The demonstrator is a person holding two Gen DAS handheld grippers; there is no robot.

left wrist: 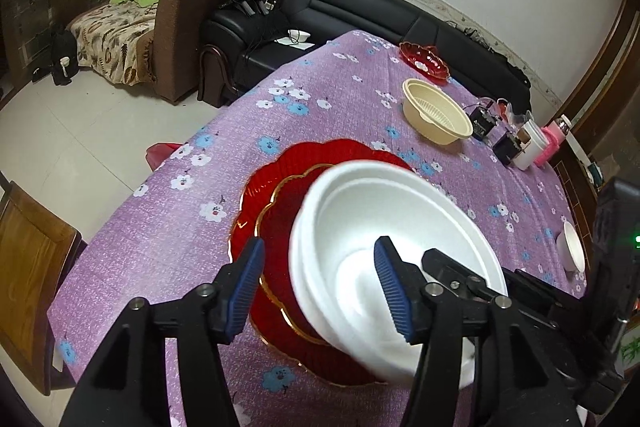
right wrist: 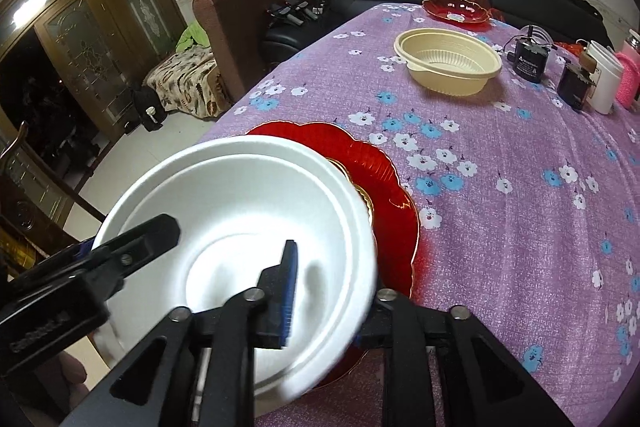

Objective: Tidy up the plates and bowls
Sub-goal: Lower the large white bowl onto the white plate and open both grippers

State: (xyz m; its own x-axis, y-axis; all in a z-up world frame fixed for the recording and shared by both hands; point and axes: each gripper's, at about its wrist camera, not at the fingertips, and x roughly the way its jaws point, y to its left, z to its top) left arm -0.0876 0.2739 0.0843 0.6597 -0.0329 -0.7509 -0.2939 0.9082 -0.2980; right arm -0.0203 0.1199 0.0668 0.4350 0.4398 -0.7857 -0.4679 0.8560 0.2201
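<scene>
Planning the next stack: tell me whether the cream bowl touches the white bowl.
Apart. Right wrist view shows bare purple tablecloth between the cream bowl and the white bowl.

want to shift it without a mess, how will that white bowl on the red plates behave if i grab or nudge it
The white bowl looks like thin foam, so probably very light and easy to dent at the rim. It looks like two nested bowls, which may separate when lifted. It sits on the glossy red plates, so a nudge could slide it rather than tip it.
</scene>
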